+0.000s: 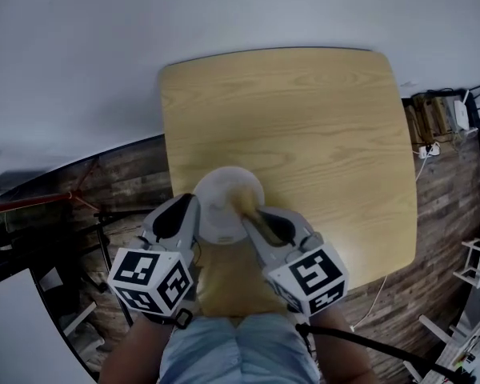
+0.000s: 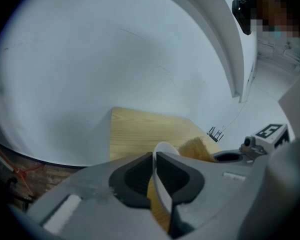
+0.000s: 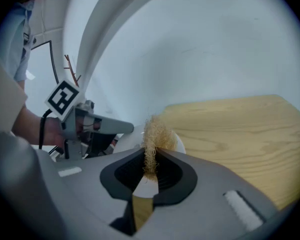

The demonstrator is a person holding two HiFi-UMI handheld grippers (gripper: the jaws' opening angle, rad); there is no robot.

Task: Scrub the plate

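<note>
Nearest, the person's pale blue trousers [image 1: 240, 350] fill the bottom of the head view, with both forearms above them; each ends in a cube with black-and-white square markers; the left gripper [image 1: 194, 211] [image 2: 155, 158] has its dark jaws pressed together on the thin rim of a round white plate [image 1: 222, 200] [image 2: 163, 186] [image 3: 177, 143], which stands tilted between them; the right gripper [image 1: 253, 214] [image 3: 151, 160] has its jaws clamped on a tan, fibrous scrubbing pad [image 1: 245, 202] [image 2: 196, 149] [image 3: 153, 134], whose frayed top rises above them and lies against the plate's right side; the two grey gripper bodies cover the plate's near rim, so whether it rests on the wood cannot be told; the plate sits over the near left edge of a light wooden table with rounded corners [image 1: 304, 118]; beyond and beside the table lie a dark plank floor [image 1: 128, 166], white cables and a plug strip [image 1: 429, 147] at far right, and a pale backdrop [image 1: 104, 38]
</note>
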